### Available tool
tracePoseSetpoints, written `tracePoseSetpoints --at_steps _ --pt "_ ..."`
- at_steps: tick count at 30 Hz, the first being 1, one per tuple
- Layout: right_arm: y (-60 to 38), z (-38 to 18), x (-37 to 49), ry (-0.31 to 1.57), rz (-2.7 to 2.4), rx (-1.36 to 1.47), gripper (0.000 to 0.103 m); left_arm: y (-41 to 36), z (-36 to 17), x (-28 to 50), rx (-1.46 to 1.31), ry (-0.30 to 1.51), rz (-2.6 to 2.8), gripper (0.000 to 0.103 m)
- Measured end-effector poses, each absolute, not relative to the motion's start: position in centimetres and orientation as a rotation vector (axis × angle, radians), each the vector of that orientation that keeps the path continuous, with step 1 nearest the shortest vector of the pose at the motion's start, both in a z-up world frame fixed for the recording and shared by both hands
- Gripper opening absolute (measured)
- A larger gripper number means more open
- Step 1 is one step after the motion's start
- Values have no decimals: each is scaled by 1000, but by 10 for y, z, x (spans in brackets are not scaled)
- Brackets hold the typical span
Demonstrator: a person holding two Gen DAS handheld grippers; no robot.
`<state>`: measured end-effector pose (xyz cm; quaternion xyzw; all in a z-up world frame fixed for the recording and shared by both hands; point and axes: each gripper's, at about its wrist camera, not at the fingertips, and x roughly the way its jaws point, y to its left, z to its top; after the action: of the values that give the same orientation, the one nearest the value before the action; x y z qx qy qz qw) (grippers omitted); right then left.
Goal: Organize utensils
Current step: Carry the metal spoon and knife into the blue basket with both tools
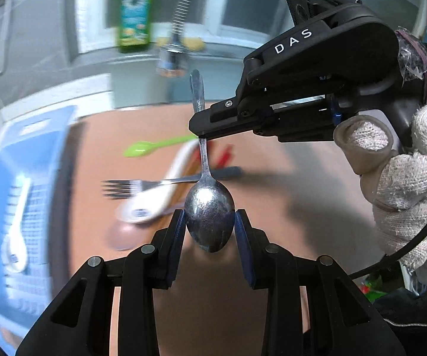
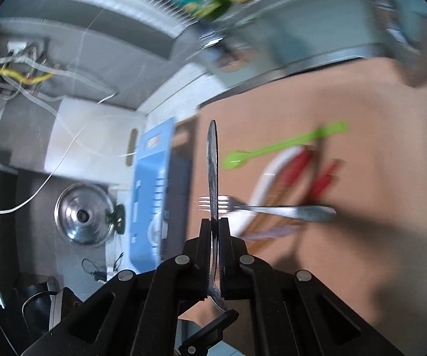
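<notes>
- Blue tray [image 1: 35, 154], far left on the tabletop [image 1: 100, 148]; a white ladle-type spoon [image 1: 14, 237] lay inside it.
- Green bottle [image 1: 135, 12], blurred, stood upright at the back near a sprung tap [image 1: 181, 14].
- Green plastic spoon [image 1: 154, 146], flat on the tabletop, apart from the pile to its right.
- Metal fork [image 1: 133, 186], flat, tines toward the tray, crossing a white ceramic spoon [image 1: 157, 195]; red-handled pieces [image 1: 225, 154] and wooden sticks lay beneath, too blurred to tell further.
- Metal spoon [image 1: 209, 216], held in the air above the pile, bowl near the left camera, handle pointing away.
- Left tool [image 1: 210, 222], blue pads [image 1: 178, 231] set on either side of the spoon bowl and touching its edges, clasping it.
- Right tool [image 1: 203, 132], entering from the right in a white-gloved hand [image 1: 406, 178], fingers closed tight on the spoon's handle at mid-length.
- Right wrist view: the same spoon [image 2: 213, 172] seen edge-on, clamped between the right tool [image 2: 215, 228] fingers; tray [image 2: 151, 184] to its left, a steel pot lid [image 2: 83, 213] further left, fork [image 2: 261, 207] and green spoon [image 2: 275, 146] to its right.
</notes>
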<state>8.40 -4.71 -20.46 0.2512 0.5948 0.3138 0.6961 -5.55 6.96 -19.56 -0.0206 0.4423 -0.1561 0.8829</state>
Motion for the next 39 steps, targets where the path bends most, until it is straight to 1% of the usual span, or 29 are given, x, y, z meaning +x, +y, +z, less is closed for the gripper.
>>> tracePoseSetpoints --at_steps 7,10,16,33,39 --pt "63 -192 87 1344 833 472 4 153 -190 -63 -106 909 -169 32" --pt "111 -198 88 1373 871 437 4 185 -199 -55 -138 924 -118 32" --pt "166 -222 93 1433 884 382 4 223 -215 -49 -164 963 -48 32" --pt "226 -279 102 1577 809 261 5 263 -254 -36 -219 1111 8 32" --pt "241 -285 101 1588 804 212 5 267 -257 -38 -234 1144 34 32"
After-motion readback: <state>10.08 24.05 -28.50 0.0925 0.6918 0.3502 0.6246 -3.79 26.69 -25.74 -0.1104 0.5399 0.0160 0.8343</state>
